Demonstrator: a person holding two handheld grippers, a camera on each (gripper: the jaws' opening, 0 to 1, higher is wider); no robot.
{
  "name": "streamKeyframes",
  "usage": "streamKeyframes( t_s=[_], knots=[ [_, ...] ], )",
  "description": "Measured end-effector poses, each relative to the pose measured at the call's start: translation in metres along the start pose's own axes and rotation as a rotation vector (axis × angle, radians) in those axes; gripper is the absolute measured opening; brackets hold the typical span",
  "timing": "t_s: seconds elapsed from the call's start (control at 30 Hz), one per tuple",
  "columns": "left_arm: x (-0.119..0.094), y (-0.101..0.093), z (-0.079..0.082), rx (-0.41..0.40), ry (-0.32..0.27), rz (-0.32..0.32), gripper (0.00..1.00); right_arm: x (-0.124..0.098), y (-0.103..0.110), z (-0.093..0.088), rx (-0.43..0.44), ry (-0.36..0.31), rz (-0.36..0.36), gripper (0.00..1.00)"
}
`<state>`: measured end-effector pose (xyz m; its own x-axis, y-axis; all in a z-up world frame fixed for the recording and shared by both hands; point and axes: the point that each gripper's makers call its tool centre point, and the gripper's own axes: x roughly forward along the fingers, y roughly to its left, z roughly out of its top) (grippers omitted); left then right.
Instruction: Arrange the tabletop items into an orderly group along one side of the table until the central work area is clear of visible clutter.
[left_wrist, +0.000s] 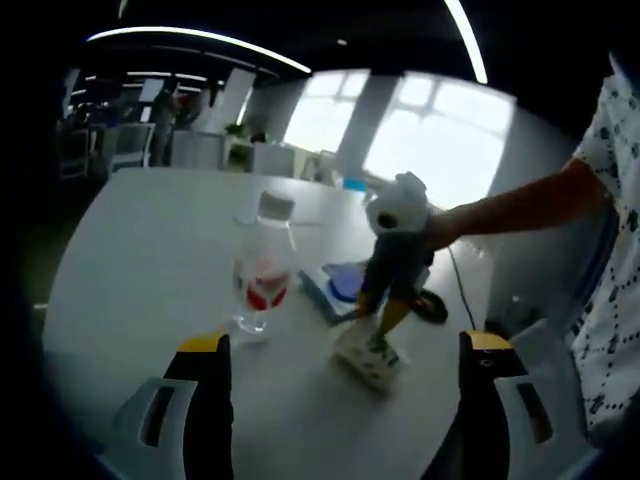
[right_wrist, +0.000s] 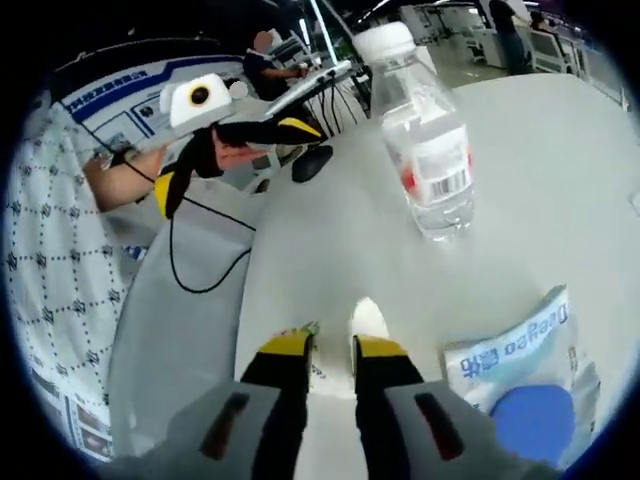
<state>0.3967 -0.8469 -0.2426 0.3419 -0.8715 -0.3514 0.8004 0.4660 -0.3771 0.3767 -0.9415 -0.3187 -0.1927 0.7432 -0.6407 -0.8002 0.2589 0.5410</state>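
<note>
A clear water bottle (left_wrist: 262, 265) (right_wrist: 425, 150) with a white cap and red label stands upright on the white table (left_wrist: 150, 230) (right_wrist: 560, 170). Next to it lies a white-and-blue packet (left_wrist: 338, 283) (right_wrist: 520, 375). My right gripper (right_wrist: 333, 347) is shut on a small white box (right_wrist: 367, 318) that rests on the table. The left gripper view shows that right gripper (left_wrist: 377, 328) reaching down from the right onto the box (left_wrist: 368, 362). My left gripper (left_wrist: 345, 345) is open, jaws wide apart with nothing between them, short of the bottle. It appears at upper left as the left gripper (right_wrist: 230, 160) in the right gripper view.
A black mouse (left_wrist: 432, 306) (right_wrist: 312, 162) with a cable (right_wrist: 200, 270) lies near the table's edge beside the person in a patterned shirt (left_wrist: 615, 300) (right_wrist: 50, 300). Office desks and bright windows (left_wrist: 440, 150) lie beyond the table.
</note>
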Motion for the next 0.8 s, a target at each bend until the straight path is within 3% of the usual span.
streamKeyframes(
  t_s=[0.37,0.57,0.8],
  knots=[
    [0.001,-0.002,0.000,0.000,-0.001,-0.009,0.90,0.005,0.026,-0.003,-0.008,0.036,0.069,0.05],
    [0.002,-0.007,0.000,0.002,0.000,-0.018,0.90,0.006,0.046,-0.003,0.039,0.031,0.125,0.00],
    [0.001,-0.011,-0.001,0.005,-0.001,-0.025,0.89,0.010,0.070,-0.017,0.073,0.065,0.183,0.00]
  ],
)
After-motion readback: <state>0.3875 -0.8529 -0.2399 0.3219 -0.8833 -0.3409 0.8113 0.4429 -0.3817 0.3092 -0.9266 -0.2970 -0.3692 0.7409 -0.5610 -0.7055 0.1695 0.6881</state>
